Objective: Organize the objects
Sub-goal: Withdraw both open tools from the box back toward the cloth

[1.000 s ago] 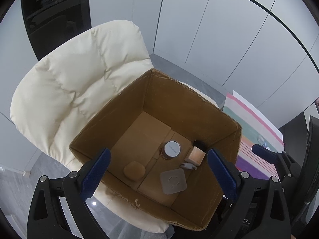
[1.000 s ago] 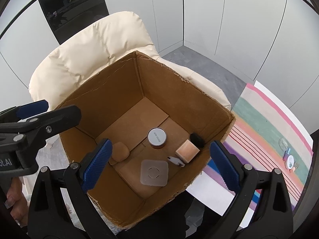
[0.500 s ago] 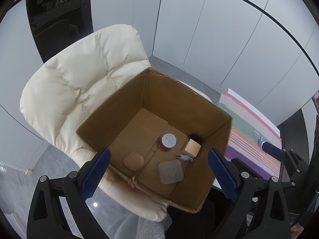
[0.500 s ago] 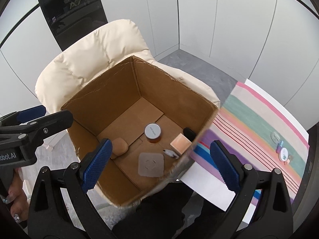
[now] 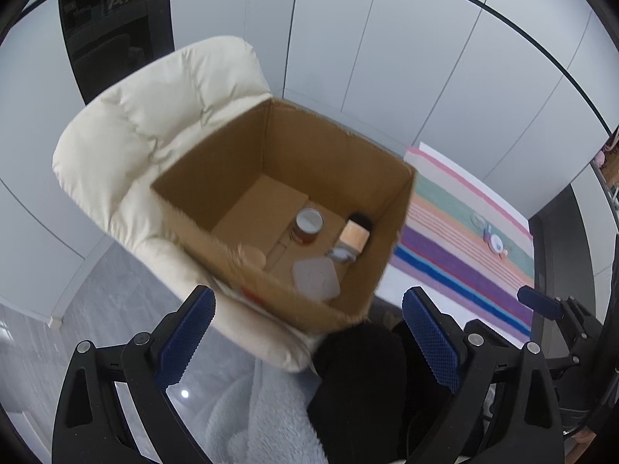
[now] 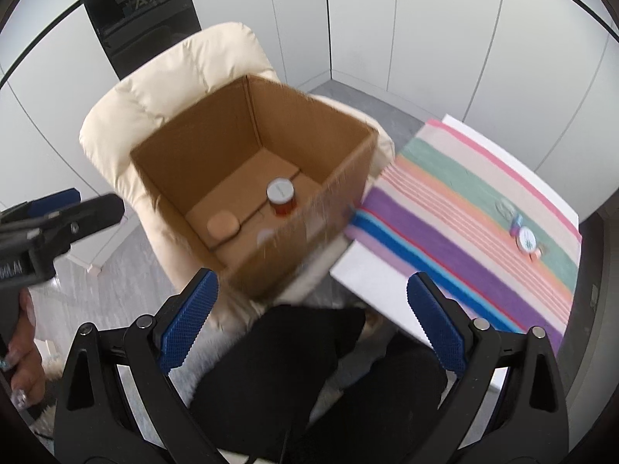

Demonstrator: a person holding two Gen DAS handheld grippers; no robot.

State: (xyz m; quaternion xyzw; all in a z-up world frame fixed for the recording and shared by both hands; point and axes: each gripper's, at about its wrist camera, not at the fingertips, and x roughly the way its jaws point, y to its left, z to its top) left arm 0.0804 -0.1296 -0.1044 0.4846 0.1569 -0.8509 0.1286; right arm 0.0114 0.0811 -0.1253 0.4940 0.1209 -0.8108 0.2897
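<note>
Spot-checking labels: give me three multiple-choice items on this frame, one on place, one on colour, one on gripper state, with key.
1. Where does the cardboard box sit?
A. on the cream chair
B. on the striped cloth
C. on the floor

2. What colour is the jar lid?
A. red
B. white
C. green

3. How do the left gripper and right gripper stand?
A. both open, empty
B. both shut
C. one holds the jar

Key: 1 A, cushion shows around the box; 2 B, pale round top; 3 A, blue pads wide apart, nothing between.
</note>
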